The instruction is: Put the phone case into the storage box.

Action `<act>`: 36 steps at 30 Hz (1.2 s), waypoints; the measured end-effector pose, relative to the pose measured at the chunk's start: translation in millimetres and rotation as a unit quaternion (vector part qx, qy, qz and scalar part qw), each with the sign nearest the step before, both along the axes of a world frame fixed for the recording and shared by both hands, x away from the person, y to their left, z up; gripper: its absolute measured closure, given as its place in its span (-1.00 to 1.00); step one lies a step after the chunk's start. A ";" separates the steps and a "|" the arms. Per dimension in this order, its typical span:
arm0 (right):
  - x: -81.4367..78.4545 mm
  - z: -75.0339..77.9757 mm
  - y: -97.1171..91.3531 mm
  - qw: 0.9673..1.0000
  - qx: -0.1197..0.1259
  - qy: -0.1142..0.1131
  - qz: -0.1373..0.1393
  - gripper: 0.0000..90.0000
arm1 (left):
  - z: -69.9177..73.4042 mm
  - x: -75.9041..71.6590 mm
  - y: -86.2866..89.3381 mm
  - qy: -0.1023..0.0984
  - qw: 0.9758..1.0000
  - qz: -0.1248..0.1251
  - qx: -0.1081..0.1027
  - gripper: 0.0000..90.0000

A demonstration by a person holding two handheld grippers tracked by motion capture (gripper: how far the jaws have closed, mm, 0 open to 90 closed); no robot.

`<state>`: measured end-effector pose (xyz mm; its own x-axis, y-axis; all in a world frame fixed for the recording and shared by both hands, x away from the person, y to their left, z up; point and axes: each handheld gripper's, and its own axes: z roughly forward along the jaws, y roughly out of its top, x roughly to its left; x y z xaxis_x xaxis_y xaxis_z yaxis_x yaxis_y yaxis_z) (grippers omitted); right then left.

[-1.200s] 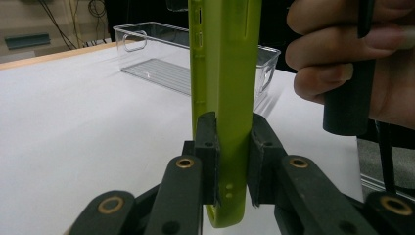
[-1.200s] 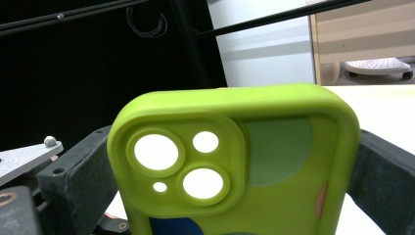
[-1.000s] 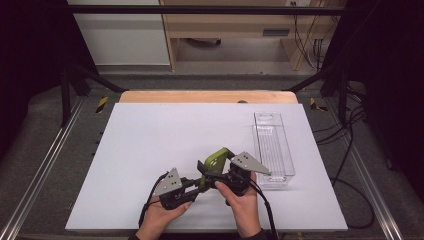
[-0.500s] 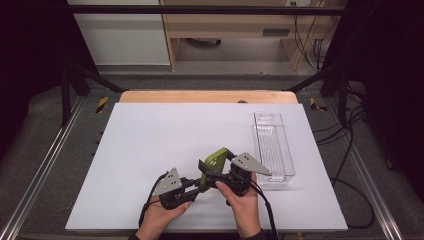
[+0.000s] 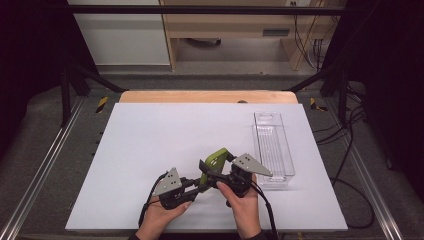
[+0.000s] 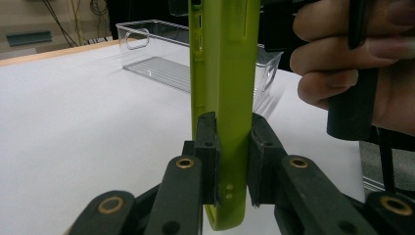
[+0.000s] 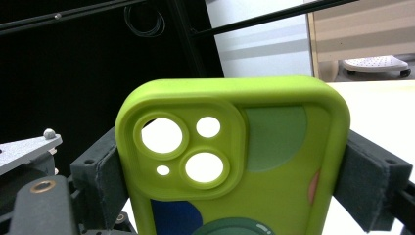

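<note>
While both tools are meeting above near edge of white desk [image 5: 150,135], green phone case [image 5: 216,161] is hanging between them, off surface, clear bin [image 5: 272,150] just beside. Left tool [image 6: 230,161] is clamping case's thin edge. Right tool [image 7: 235,171] is straddling case across its width, jaws just been closing, pads touching both sides. Case looking light, soft, bendy, likely grippy; judging side rails safest hold, avoiding camera cutout corner.

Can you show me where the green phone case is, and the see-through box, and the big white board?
green phone case [image 7: 274,186]: right gripper view, on its flat back beside the camera holes.
see-through box [image 5: 272,145]: high view, on its ribbed floor.
big white board [image 5: 165,135]: high view, on a bare part left of the box.
</note>
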<state>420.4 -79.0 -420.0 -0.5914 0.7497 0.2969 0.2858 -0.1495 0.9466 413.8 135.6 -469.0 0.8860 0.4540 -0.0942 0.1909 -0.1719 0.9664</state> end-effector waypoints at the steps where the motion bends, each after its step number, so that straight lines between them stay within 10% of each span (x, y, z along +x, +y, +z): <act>1: 0.0 0.0 0.0 1.000 0.000 0.000 0.000 -0.69 | 0.0 0.0 0.0 0.000 1.000 0.000 0.000 0.71; 36: 0.3 -1.4 4.7 0.999 -0.018 0.017 -0.024 -0.65 | -3.9 3.2 1.7 0.005 1.000 0.016 0.012 0.71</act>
<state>420.6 -74.3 -421.5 -0.5439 0.7879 0.2888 0.3115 -0.1300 0.9413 417.0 137.3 -472.9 0.8701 0.4841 -0.0921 0.2063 -0.1880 0.9602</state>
